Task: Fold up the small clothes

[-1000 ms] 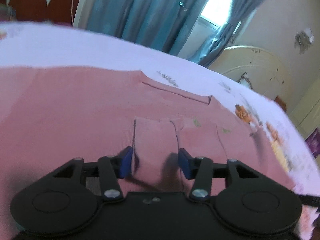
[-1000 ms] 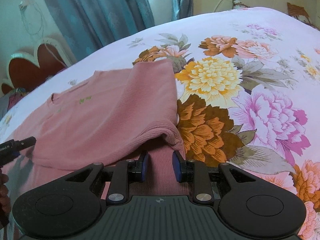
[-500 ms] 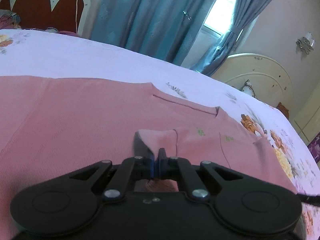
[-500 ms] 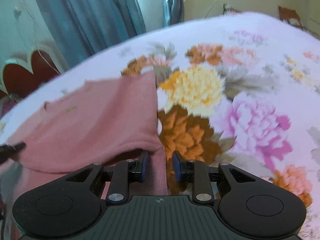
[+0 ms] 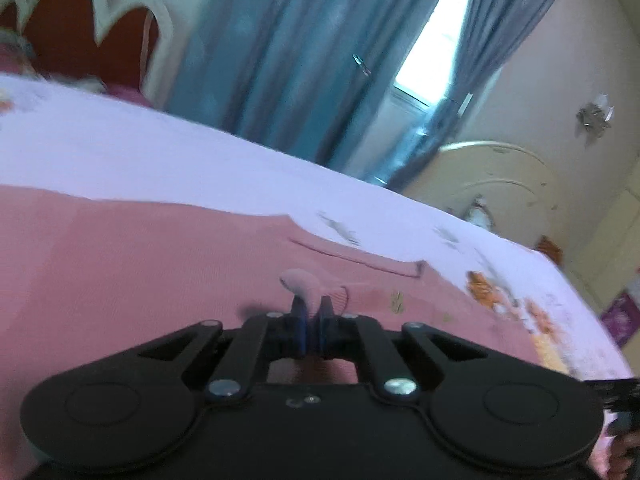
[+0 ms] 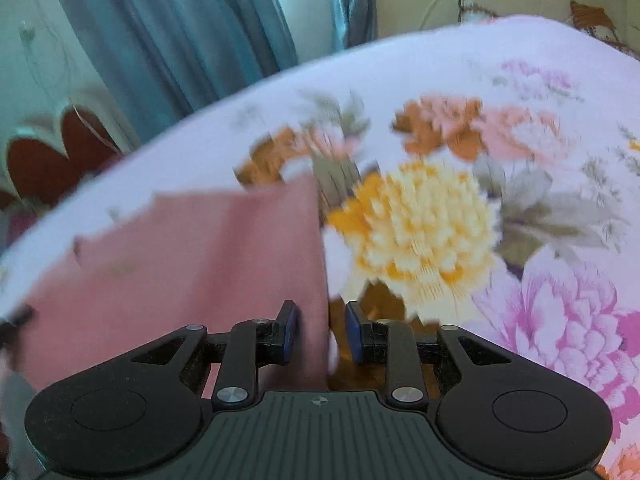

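A pink knit garment [image 5: 140, 272] lies spread on the flowered bedsheet [image 5: 160, 160], neckline toward the far side. My left gripper [image 5: 314, 312] is shut on a small fold of the pink fabric [image 5: 300, 282], which bulges out above the pads. In the right wrist view, blurred by motion, the garment's right edge [image 6: 316, 280] runs between the fingers of my right gripper [image 6: 320, 320]. It lies against the left pad, and a gap with bedsheet showing separates it from the right pad, so the jaws stand partly apart.
Large printed flowers [image 6: 420, 220] cover the bedsheet to the right of the garment. Blue curtains [image 5: 300, 60] and a window stand behind the bed. A red and white headboard [image 5: 80, 40] is at the far left, cream furniture [image 5: 500, 184] at the far right.
My left jaws closed from wide apart onto the pink fold and drew it up into a small nub. The right gripper slid along the bed, and the garment's turned-over flap now looks flatter.
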Available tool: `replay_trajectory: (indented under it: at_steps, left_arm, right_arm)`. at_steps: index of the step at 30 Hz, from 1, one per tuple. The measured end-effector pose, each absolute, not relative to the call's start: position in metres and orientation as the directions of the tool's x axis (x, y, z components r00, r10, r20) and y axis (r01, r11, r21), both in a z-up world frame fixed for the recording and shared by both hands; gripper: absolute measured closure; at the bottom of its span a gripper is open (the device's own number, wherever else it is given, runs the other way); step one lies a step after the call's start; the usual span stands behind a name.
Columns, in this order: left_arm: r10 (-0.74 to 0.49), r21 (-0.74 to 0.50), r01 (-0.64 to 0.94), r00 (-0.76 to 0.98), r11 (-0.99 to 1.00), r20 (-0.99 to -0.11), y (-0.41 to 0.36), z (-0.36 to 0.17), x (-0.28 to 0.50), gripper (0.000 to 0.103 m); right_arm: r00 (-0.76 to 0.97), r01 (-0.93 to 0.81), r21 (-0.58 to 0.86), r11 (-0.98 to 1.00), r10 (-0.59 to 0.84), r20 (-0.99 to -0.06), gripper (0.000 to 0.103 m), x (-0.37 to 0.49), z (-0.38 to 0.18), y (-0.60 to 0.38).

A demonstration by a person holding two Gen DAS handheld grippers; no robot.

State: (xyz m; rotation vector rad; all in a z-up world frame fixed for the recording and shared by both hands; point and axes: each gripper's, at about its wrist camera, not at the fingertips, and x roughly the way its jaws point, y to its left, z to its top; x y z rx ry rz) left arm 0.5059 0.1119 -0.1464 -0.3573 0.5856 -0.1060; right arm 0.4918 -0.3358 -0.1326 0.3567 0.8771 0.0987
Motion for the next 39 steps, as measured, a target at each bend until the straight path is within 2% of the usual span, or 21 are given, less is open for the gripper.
replay_trajectory:
  at_steps: [4, 5, 6, 8, 10, 11, 12, 13, 15, 17, 22, 28, 33, 35, 36, 37, 39]
  left_arm:
    - [-0.193, -0.314, -0.015, 0.760, 0.949, -0.620, 0.109, -0.170, 0.512, 0.093]
    - [-0.182, -0.308, -0.023, 0.764, 0.951, -0.618, 0.110, -0.168, 0.512, 0.089]
    - [-0.153, -0.291, -0.044, 0.769, 0.956, -0.620, 0.110, -0.165, 0.512, 0.076]
    - [-0.058, -0.248, -0.107, 0.816, 0.963, -0.575, 0.112, -0.152, 0.503, 0.074]
    - [-0.082, -0.260, -0.072, 0.839, 0.963, -0.538, 0.110, -0.141, 0.502, 0.073]
    - [-0.120, -0.262, -0.033, 0.830, 0.965, -0.545, 0.104, -0.139, 0.507, 0.073]
    - [-0.159, -0.252, 0.015, 0.811, 0.968, -0.563, 0.096, -0.140, 0.514, 0.069]
    - [-0.193, -0.228, 0.064, 0.774, 0.972, -0.603, 0.084, -0.144, 0.524, 0.065]
    - [-0.181, -0.159, 0.097, 0.704, 0.982, -0.686, 0.068, -0.159, 0.541, 0.066]
    - [-0.147, -0.104, 0.104, 0.720, 0.989, -0.678, 0.059, -0.163, 0.546, 0.063]
    - [-0.165, -0.115, 0.118, 0.751, 0.986, -0.639, 0.050, -0.146, 0.534, 0.064]
    - [-0.137, -0.088, 0.106, 0.731, 0.991, -0.668, 0.057, -0.161, 0.499, 0.064]
    - [-0.206, -0.137, 0.155, 0.775, 0.978, -0.598, 0.060, -0.139, 0.469, 0.064]
    - [-0.245, -0.132, 0.209, 0.732, 0.969, -0.635, 0.045, -0.144, 0.468, 0.061]
    - [-0.218, -0.093, 0.211, 0.712, 0.973, -0.668, 0.039, -0.152, 0.468, 0.061]
    - [-0.192, -0.063, 0.204, 0.713, 0.977, -0.674, 0.037, -0.156, 0.467, 0.062]
    - [-0.200, -0.083, 0.195, 0.721, 0.977, -0.664, 0.041, -0.152, 0.464, 0.062]
  right_arm:
    - [0.646, 0.047, 0.351, 0.935, 0.239, -0.725, 0.075, 0.490, -0.132, -0.338]
    - [0.659, 0.044, 0.353, 0.935, 0.238, -0.713, 0.075, 0.490, -0.129, -0.339]
    - [0.676, 0.040, 0.355, 0.934, 0.236, -0.698, 0.075, 0.492, -0.125, -0.339]
    - [0.703, 0.034, 0.350, 0.936, 0.227, -0.674, 0.075, 0.499, -0.118, -0.339]
    - [0.712, 0.022, 0.337, 0.941, 0.222, -0.667, 0.075, 0.512, -0.116, -0.337]
    - [0.709, 0.007, 0.334, 0.942, 0.231, -0.666, 0.079, 0.522, -0.115, -0.335]
    - [0.705, -0.014, 0.317, 0.948, 0.234, -0.669, 0.100, 0.531, -0.115, -0.330]
    - [0.694, -0.039, 0.296, 0.954, 0.239, -0.679, 0.102, 0.542, -0.117, -0.324]
    - [0.667, -0.050, 0.253, 0.966, 0.221, -0.712, 0.102, 0.564, -0.124, -0.314]
    - [0.642, -0.030, 0.219, 0.975, 0.187, -0.743, 0.102, 0.583, -0.133, -0.311]
    - [0.626, -0.039, 0.229, 0.973, 0.203, -0.753, 0.102, 0.595, -0.129, -0.319]
    - [0.584, -0.089, 0.227, 0.970, 0.235, -0.777, 0.102, 0.524, -0.123, -0.317]
    - [0.618, -0.055, 0.295, 0.954, 0.265, -0.740, 0.102, 0.448, -0.113, -0.320]
    - [0.600, -0.055, 0.293, 0.955, 0.266, -0.754, 0.103, 0.436, -0.117, -0.311]
    - [0.580, -0.055, 0.277, 0.959, 0.256, -0.773, 0.103, 0.433, -0.127, -0.305]
    - [0.595, -0.059, 0.268, 0.962, 0.249, -0.764, 0.103, 0.429, -0.125, -0.303]
    - [0.594, -0.050, 0.257, 0.965, 0.236, -0.769, 0.102, 0.429, -0.113, -0.302]
